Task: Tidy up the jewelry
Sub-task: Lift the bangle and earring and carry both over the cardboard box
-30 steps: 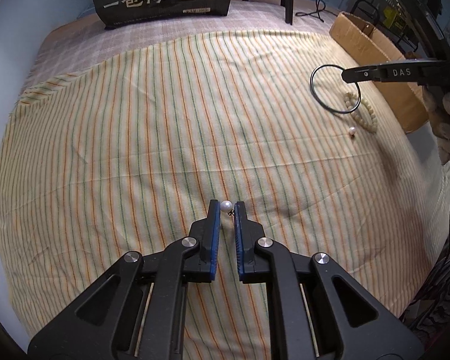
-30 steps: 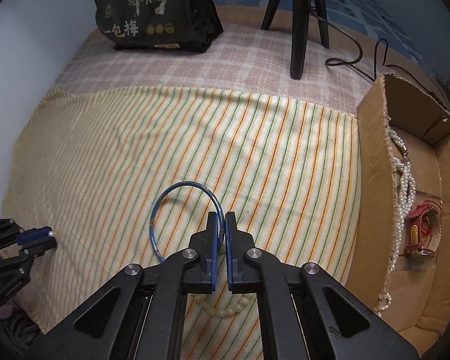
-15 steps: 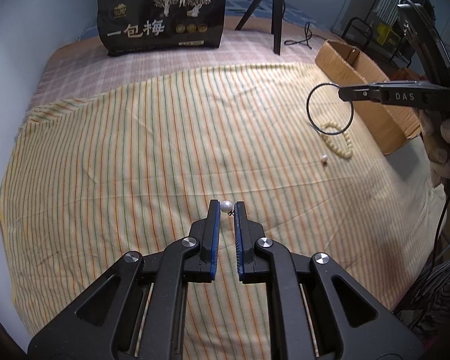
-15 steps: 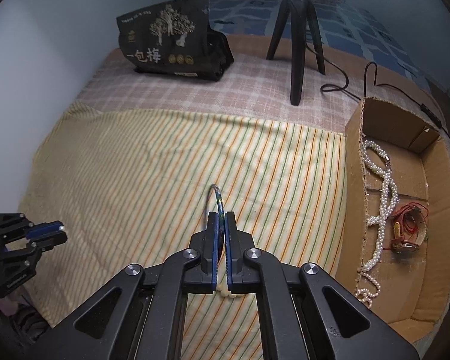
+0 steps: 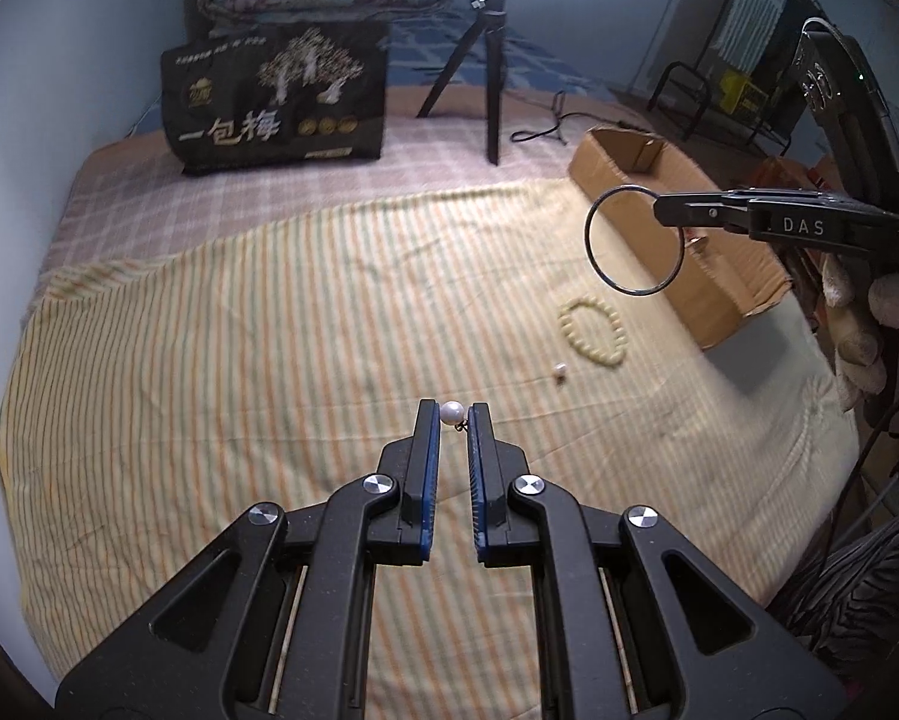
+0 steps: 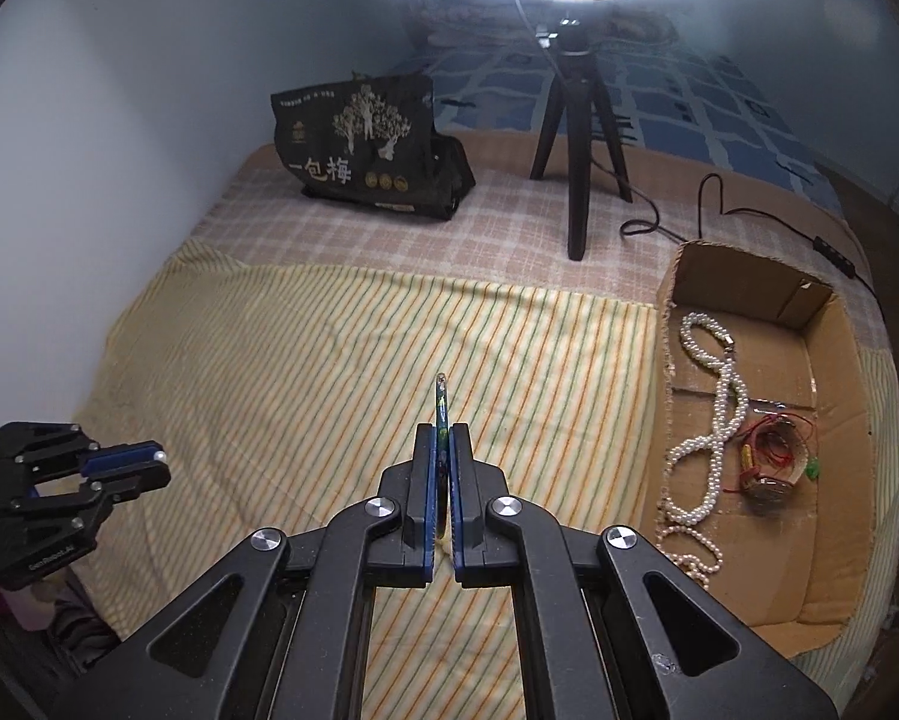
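Observation:
My left gripper (image 5: 453, 415) is shut on a small pearl earring (image 5: 451, 413) and holds it above the striped cloth; it also shows at the left of the right wrist view (image 6: 149, 462). My right gripper (image 6: 442, 438) is shut on a thin blue bangle (image 6: 441, 405), seen edge-on; in the left wrist view the bangle (image 5: 593, 252) hangs as a ring from that gripper (image 5: 659, 210). A pale bead bracelet (image 5: 593, 354) and a second pearl earring (image 5: 560, 369) lie on the cloth. The cardboard box (image 6: 833, 546) at right holds a pearl necklace (image 6: 719, 414) and a red-string piece (image 6: 770, 468).
A black snack bag (image 6: 365, 150) and a black tripod (image 6: 578, 138) with its cable stand at the back on the checked cover. A ring light glares overhead. The striped yellow cloth (image 6: 329, 360) covers the bed; the wall runs along the left.
Both grippers have risen and tilted up, so more of the room shows. The bangle in my right gripper has turned edge-on. The pearl earring stays held in my left gripper.

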A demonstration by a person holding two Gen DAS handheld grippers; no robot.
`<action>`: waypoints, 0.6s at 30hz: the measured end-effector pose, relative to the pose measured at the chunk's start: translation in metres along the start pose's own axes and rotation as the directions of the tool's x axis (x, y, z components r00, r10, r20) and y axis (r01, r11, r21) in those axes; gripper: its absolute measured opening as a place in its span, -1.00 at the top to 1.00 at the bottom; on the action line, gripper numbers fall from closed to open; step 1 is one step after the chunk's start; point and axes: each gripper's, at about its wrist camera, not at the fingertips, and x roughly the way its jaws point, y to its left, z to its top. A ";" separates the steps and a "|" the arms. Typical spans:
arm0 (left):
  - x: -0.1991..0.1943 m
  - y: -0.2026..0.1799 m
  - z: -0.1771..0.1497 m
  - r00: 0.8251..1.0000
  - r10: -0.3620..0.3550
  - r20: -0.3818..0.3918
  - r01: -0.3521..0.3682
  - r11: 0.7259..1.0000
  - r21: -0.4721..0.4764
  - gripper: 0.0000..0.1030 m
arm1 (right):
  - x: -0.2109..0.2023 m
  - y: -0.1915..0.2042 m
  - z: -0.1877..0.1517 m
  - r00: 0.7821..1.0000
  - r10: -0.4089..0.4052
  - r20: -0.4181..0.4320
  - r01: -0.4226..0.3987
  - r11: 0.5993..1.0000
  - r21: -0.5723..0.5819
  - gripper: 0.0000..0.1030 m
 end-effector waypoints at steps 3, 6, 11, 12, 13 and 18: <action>-0.002 -0.012 0.005 1.000 -0.013 0.013 0.013 1.000 0.014 0.86 | -0.014 -0.007 -0.002 1.000 -0.007 0.024 0.007 1.000 0.001 0.95; -0.003 -0.024 0.010 0.999 -0.029 0.023 0.028 0.999 0.025 0.86 | -0.026 -0.017 -0.005 0.999 -0.014 0.047 0.013 1.000 0.009 0.95; 0.000 -0.045 0.019 0.998 -0.052 0.031 0.051 0.998 0.046 0.86 | -0.045 -0.037 -0.012 0.996 -0.043 0.084 0.040 0.999 0.030 0.95; 0.000 -0.049 0.020 0.998 -0.057 0.034 0.055 0.997 0.051 0.86 | -0.048 -0.042 -0.013 0.995 -0.050 0.091 0.047 0.998 0.036 0.95; 0.000 -0.052 0.022 0.997 -0.061 0.036 0.059 0.997 0.055 0.86 | -0.050 -0.047 -0.015 0.994 -0.057 0.097 0.053 0.998 0.044 0.95; 0.004 -0.073 0.031 0.996 -0.075 0.043 0.071 0.994 0.084 0.86 | -0.062 -0.074 -0.018 0.988 -0.083 0.127 0.071 0.993 0.095 0.95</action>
